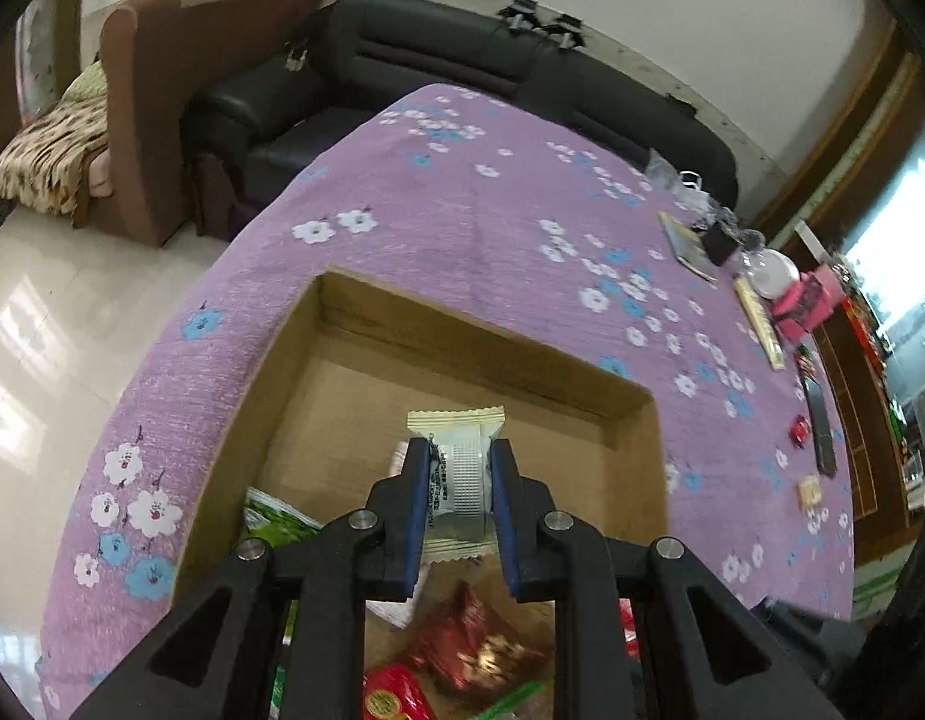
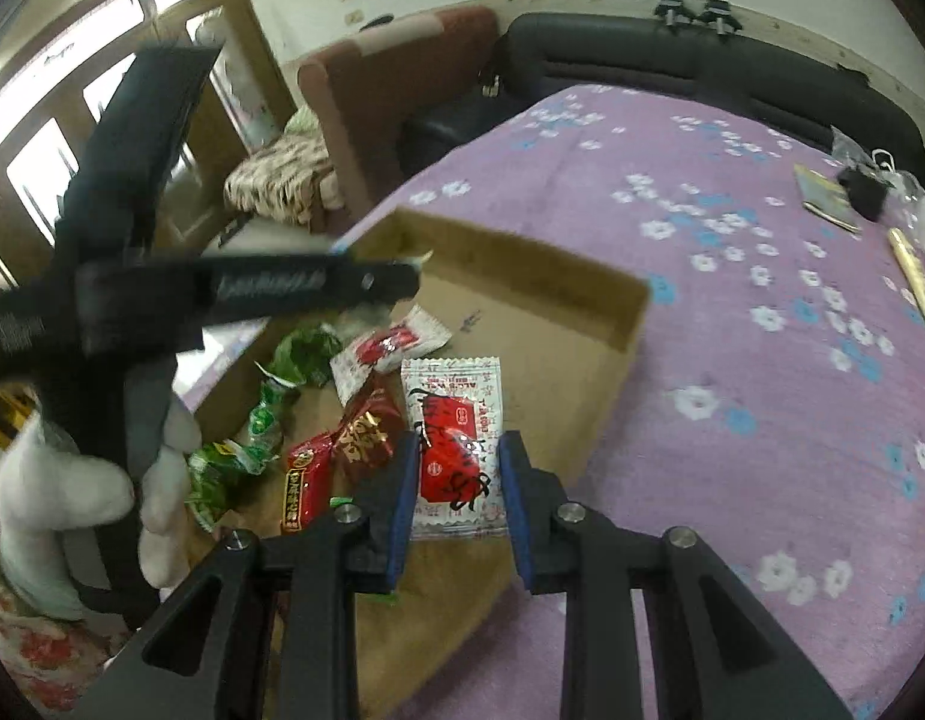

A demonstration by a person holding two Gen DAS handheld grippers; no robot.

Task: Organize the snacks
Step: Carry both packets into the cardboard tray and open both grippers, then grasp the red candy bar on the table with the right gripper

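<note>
My left gripper (image 1: 459, 449) is shut on a cream-and-white snack packet (image 1: 459, 483), held above the open cardboard box (image 1: 480, 348) on the purple flowered cloth. Below it in the box lie green packets (image 1: 276, 519) and red packets (image 1: 474, 648). My right gripper (image 2: 459, 441) is shut on a white packet with a red label (image 2: 453, 414), over the near right part of the box (image 2: 618, 324). In the right wrist view the left gripper's black body (image 2: 252, 294) reaches over the box from the left, held by a gloved hand (image 2: 54, 480). Red packets (image 2: 354, 438) and green packets (image 2: 264, 420) lie beneath.
A small red candy (image 1: 799, 429) and a beige packet (image 1: 810, 489) lie on the cloth at the right. A book (image 2: 825, 198), a long yellow box (image 2: 918, 288) and a pink box (image 1: 804, 303) line the table's far right edge. A black sofa (image 1: 438, 48) and a brown armchair (image 1: 162, 108) stand behind.
</note>
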